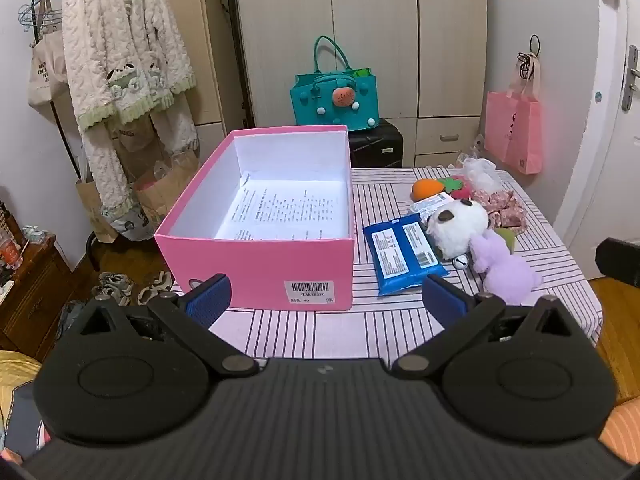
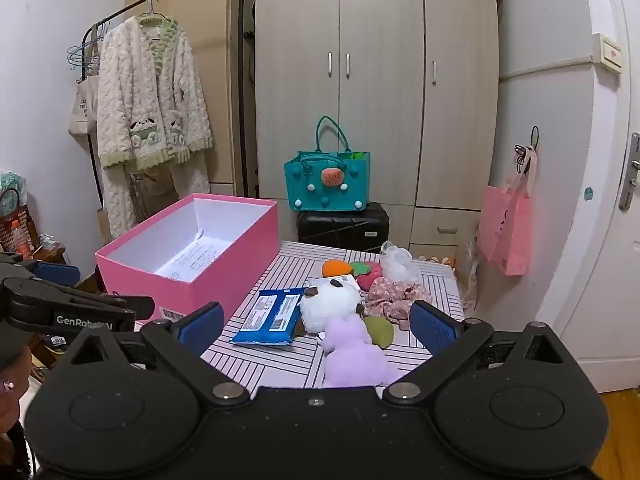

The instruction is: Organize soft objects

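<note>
An open pink box (image 1: 276, 264) (image 2: 208, 276) stands on the striped table, with only a printed sheet inside. To its right lie a blue wipes pack (image 1: 404, 254) (image 2: 272, 314), a white plush (image 1: 458, 224) (image 2: 328, 304), a purple plush (image 1: 504, 270) (image 2: 352, 354), an orange carrot toy (image 1: 428, 189) (image 2: 336, 268), a red strawberry toy (image 2: 370, 274) and a floral cloth (image 1: 504, 206) (image 2: 394, 298). My left gripper (image 1: 326, 298) is open and empty in front of the box. My right gripper (image 2: 316, 326) is open and empty, just before the purple plush.
A crumpled clear plastic bag (image 2: 398, 260) lies at the table's far edge. Behind the table a teal bag (image 2: 328, 182) sits on a black suitcase (image 2: 344, 226). A clothes rack with a robe (image 2: 152, 120) stands left. A pink bag (image 2: 506, 228) hangs right.
</note>
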Tool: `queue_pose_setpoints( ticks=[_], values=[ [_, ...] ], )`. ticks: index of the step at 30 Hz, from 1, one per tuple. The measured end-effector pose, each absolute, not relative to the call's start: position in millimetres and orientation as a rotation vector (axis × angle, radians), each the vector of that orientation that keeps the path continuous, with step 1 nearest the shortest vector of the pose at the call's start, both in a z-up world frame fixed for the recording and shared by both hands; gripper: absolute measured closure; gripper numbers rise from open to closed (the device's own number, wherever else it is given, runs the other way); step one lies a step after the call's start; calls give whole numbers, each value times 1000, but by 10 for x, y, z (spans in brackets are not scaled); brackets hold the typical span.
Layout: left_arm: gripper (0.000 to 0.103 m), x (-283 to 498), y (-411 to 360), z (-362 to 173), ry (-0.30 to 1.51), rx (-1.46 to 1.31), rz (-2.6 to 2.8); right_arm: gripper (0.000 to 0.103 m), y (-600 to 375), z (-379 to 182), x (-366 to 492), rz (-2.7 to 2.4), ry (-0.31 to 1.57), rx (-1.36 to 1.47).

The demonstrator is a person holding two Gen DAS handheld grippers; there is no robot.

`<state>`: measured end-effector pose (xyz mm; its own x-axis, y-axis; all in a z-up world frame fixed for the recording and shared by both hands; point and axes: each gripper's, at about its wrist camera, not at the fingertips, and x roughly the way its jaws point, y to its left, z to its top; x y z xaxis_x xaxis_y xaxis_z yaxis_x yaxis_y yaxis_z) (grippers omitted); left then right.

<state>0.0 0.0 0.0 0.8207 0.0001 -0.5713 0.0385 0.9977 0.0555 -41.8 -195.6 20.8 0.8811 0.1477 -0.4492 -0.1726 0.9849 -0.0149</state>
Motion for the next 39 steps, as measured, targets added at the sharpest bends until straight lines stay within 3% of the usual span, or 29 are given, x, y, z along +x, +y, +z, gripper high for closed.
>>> queue_pose_setpoints(
  ticks=[39],
  values=[
    [0,-83,43,-166,572,69,-23,2,-1936,99,-576,135,436,-83]
  ],
)
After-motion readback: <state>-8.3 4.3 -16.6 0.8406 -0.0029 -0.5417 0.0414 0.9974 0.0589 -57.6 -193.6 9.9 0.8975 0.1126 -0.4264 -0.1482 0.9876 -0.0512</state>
